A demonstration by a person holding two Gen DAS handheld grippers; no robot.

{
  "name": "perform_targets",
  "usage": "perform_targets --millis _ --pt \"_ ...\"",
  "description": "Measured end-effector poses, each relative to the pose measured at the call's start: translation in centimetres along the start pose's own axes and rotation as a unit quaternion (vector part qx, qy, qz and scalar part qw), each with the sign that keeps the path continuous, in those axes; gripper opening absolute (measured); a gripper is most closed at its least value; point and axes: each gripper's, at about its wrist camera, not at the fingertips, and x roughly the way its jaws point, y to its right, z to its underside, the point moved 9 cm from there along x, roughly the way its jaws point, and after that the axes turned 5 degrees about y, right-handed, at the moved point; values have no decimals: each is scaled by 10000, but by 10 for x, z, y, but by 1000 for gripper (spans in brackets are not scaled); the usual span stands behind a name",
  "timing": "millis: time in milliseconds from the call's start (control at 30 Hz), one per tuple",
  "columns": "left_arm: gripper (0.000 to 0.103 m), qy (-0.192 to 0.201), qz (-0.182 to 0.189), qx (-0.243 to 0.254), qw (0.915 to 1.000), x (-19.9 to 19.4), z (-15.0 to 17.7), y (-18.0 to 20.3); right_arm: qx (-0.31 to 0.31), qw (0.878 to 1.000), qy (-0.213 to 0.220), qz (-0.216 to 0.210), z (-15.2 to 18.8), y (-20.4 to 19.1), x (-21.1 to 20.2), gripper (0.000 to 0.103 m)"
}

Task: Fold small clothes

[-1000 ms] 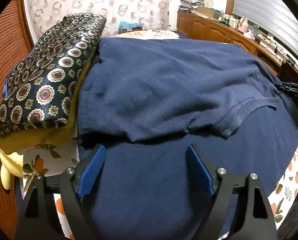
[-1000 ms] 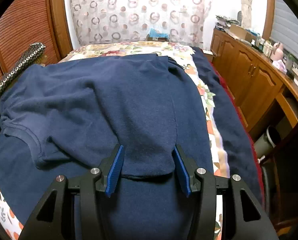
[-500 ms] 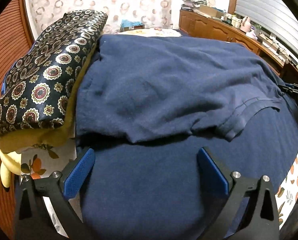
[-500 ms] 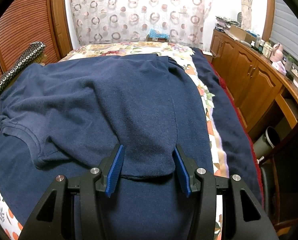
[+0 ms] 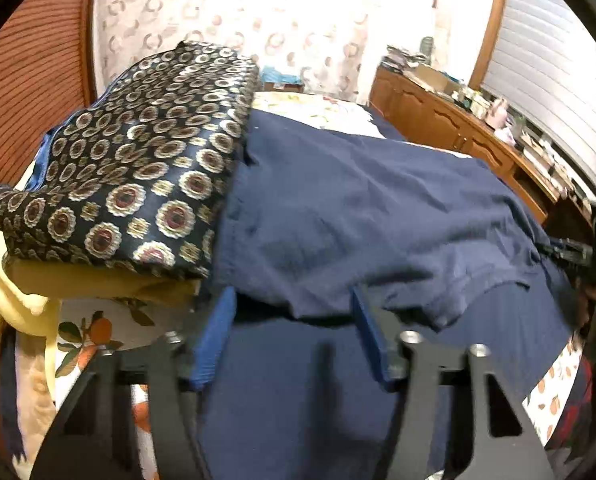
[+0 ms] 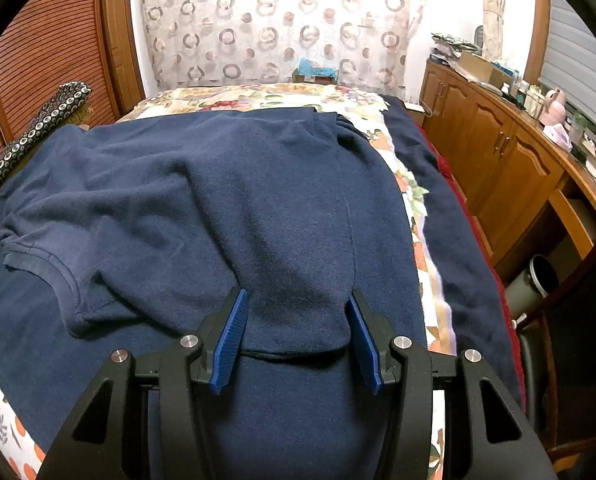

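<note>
A navy blue shirt [image 6: 202, 208] lies spread on a navy blanket [image 6: 58, 344] on the bed, its collar [image 6: 64, 280] toward the left. It also shows in the left wrist view [image 5: 361, 216]. My right gripper [image 6: 296, 312] is open, its blue pads [image 6: 232, 332] on either side of the shirt's near edge, which bulges up between them. My left gripper [image 5: 294, 312] is open at the shirt's near left edge, with the cloth lying between its pads [image 5: 214, 340].
A folded stack topped by a dark medallion-patterned cloth [image 5: 138, 168] over yellow cloth [image 5: 98, 280] sits left of the shirt. A floral sheet [image 6: 413, 184] covers the bed. A wooden cabinet [image 6: 509, 160] with clutter runs along the right, a bin [image 6: 537, 284] beside it.
My left gripper has moved forward to the shirt's edge and its jaws have narrowed from wide open. My right gripper has not moved.
</note>
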Motion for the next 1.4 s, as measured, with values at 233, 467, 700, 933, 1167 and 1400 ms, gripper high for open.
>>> perform_targets --millis 233,467,700,933,1167,1400 --pt "51 -55 -376 60 9993 12 -6 -9 -5 10000 0 -3 0 0 0 52" --pt "43 -130 -507 276 9982 19 0 -7 -26 10000 1 2 1 2 -1 52" --pt "7 -61 -584 456 9972 17 -6 -6 -41 10000 4 12 2 3 -2 52" --pt "7 543 -289 540 9966 -24 -28 16 -102 9999 79 84 -1 6 -5 26" --pt "7 772 -176 555 9953 -39 -44 20 -48 9978 610 -271 -22 -4 -33 7" --pt "7 1115 73 493 9925 -74 -54 30 32 9920 1165 -490 -37 -5 -82 6"
